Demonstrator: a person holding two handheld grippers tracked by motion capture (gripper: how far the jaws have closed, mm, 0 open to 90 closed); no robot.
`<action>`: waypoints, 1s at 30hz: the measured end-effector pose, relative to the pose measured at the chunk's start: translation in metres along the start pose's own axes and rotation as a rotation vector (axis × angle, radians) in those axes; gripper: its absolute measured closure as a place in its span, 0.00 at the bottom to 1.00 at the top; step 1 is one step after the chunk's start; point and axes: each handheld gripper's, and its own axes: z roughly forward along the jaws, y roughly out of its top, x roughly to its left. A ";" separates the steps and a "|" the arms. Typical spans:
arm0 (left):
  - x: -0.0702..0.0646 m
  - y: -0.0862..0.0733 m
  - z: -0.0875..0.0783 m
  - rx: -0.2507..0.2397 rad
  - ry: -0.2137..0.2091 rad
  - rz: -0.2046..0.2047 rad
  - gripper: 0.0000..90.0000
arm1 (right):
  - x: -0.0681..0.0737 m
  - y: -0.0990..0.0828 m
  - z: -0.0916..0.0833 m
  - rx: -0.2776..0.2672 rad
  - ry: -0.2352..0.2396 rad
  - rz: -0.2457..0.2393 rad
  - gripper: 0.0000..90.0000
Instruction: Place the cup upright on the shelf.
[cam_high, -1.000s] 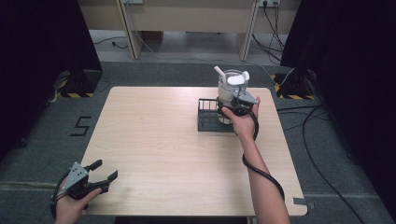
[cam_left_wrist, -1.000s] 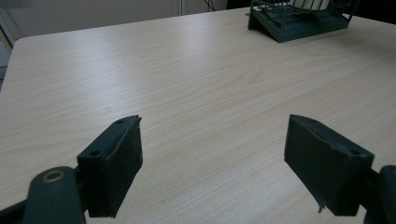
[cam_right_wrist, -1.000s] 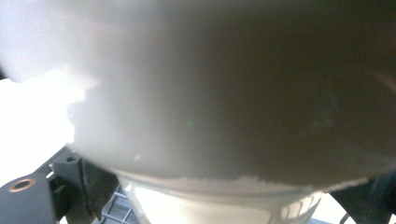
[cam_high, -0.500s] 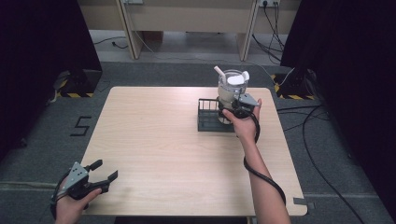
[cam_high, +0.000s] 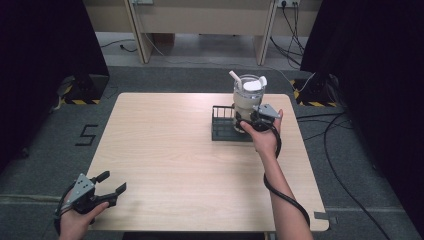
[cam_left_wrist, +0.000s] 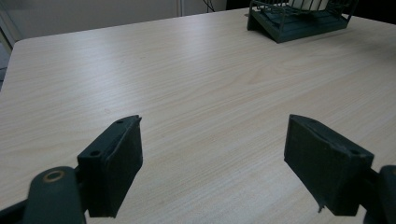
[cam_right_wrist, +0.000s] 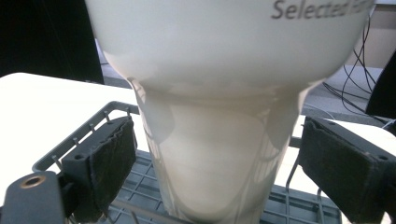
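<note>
A tall white vessel (cam_high: 248, 97) with a lid and a slanted white spout stands in a dark wire rack (cam_high: 222, 131) at the table's far right. My right gripper (cam_high: 248, 119) sits at the vessel's base. In the right gripper view the narrow white foot of the vessel (cam_right_wrist: 219, 177) lies between the pads (cam_right_wrist: 109, 154), with a small gap on each side, so the right gripper (cam_right_wrist: 217, 135) is open. My left gripper (cam_high: 114, 181) rests at the front left edge, open and holding nothing (cam_left_wrist: 212, 135).
The light wooden table (cam_high: 165, 150) spreads bare between the two hands. From the left gripper view the rack (cam_left_wrist: 299, 21) appears far off at the top right. Cables and black stands lie on the floor beyond the right edge.
My right gripper has slipped slightly lower and nearer along the vessel's base. The left gripper has stayed where it was.
</note>
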 end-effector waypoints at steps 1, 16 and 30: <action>0.000 0.000 0.000 0.000 0.000 0.000 0.21 | 0.000 0.000 -0.002 0.000 -0.001 0.001 0.14; 0.000 0.000 0.000 -0.001 0.004 0.003 0.21 | 0.002 -0.006 -0.022 0.000 0.006 0.006 0.15; 0.000 0.000 0.000 0.000 0.003 0.005 0.21 | 0.000 -0.015 -0.047 -0.001 0.001 0.020 0.16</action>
